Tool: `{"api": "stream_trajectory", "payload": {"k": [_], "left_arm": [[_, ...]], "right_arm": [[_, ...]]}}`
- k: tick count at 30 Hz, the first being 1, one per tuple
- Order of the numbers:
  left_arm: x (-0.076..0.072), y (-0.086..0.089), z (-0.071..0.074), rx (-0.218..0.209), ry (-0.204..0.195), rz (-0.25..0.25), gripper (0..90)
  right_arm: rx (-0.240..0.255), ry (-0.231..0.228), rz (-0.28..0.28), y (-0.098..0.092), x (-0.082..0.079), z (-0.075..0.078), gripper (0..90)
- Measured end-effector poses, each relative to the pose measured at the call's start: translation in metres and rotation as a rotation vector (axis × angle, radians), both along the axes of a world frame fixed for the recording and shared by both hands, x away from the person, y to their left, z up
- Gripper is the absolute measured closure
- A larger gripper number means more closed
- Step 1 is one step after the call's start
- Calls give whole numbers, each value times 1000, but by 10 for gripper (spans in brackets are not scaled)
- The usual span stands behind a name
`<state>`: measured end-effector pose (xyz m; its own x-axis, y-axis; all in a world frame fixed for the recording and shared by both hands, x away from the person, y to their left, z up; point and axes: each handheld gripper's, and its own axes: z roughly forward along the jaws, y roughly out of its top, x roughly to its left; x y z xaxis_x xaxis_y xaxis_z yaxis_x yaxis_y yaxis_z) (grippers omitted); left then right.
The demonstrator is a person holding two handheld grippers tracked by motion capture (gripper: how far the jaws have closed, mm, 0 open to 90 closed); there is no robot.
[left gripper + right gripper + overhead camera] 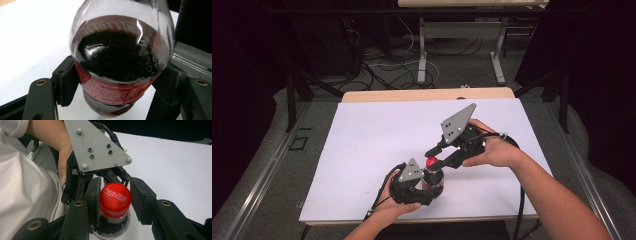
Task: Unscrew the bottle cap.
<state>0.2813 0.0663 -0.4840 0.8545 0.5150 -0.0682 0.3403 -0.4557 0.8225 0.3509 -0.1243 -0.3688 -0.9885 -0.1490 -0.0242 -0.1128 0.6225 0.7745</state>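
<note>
A small cola bottle [432, 176] with dark drink and a red label stands upright on the white sheet [372, 145] near the table's front edge. My left gripper [431, 186] is shut on its body; in the left gripper view both pads press the red label of the bottle [120, 57] from either side. The red cap [115, 198] sits between the jaws of my right gripper [113, 201], and the pads [93, 195] touch its rim on both sides. In the high view the right gripper [438, 156] reaches the cap [432, 161] from the right and above.
A hand and a white sleeve [22, 195] lie close behind the left gripper's grey plate [97, 150]. Metal rails [267, 170] run along the table's sides. Cables [387, 65] and table legs stand on the floor beyond the far edge.
</note>
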Motion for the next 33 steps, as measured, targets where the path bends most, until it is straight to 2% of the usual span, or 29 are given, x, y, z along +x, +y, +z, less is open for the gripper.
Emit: {"api": "stream_trajectory", "payload": {"k": [2,5,9,15,20,23,24,25,26,27,29,31,33], "left_arm": [[0,1,0,-18,-5,16,294],[1,2,1,-13,-8,13,294],[0,1,0,-4,-3,2,294],[0,0,-1,3,-8,1,294],[1,0,-2,-9,0,9,294],[2,1,-3,-10,-8,18,294],[2,2,-2,-7,5,17,294],[2,2,-3,-10,5,23,294],[3,3,-3,-8,-11,28,294],[3,3,-3,-10,1,31,294],[4,3,-3,-14,-4,32,294],[5,5,-2,-7,9,25,294],[6,5,-3,-20,3,41,294]], "right_arm": [[14,17,-24,-1,1,0,613],[30,24,-48,-2,2,0,614],[35,7,-3,-1,0,1,615],[43,9,-24,-2,1,2,615],[66,23,-62,-6,2,5,614],[75,12,-93,-9,2,7,615],[79,10,-106,-10,2,8,615],[78,13,-116,-11,2,8,614],[79,14,-124,-12,2,8,615],[75,9,-139,-14,2,8,614],[74,12,-151,-16,3,8,614],[74,12,-172,-20,3,8,614],[65,3,-190,-22,4,7,614]]}}
